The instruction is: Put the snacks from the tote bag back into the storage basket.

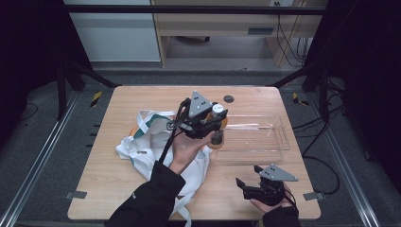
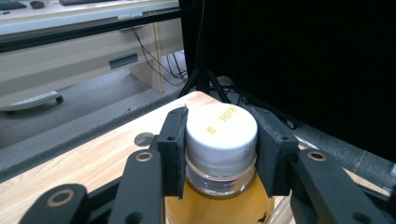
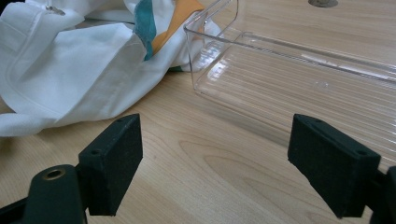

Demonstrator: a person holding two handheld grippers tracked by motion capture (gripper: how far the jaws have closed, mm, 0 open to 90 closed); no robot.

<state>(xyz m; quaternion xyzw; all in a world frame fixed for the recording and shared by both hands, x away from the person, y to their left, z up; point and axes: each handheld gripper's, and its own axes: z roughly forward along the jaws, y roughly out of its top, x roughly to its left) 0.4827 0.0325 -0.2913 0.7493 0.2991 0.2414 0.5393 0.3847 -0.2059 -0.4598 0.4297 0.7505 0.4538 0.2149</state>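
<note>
The left gripper [image 2: 219,154] clamps its jaws on the white cap of a bottle [image 2: 219,196] of amber drink, held above the left end of the clear tray [image 1: 265,142] (beside a white bag [image 1: 151,151]). It should lower straight and upright, releasing only once seated. The right gripper [image 3: 215,163] rests spread wide near the table's front edge.

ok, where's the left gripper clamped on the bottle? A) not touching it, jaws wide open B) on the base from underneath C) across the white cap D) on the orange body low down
C: in the left gripper view the left gripper has its two black pads pressed against opposite sides of the white cap of the bottle, with the orange liquid below the pads.
</note>
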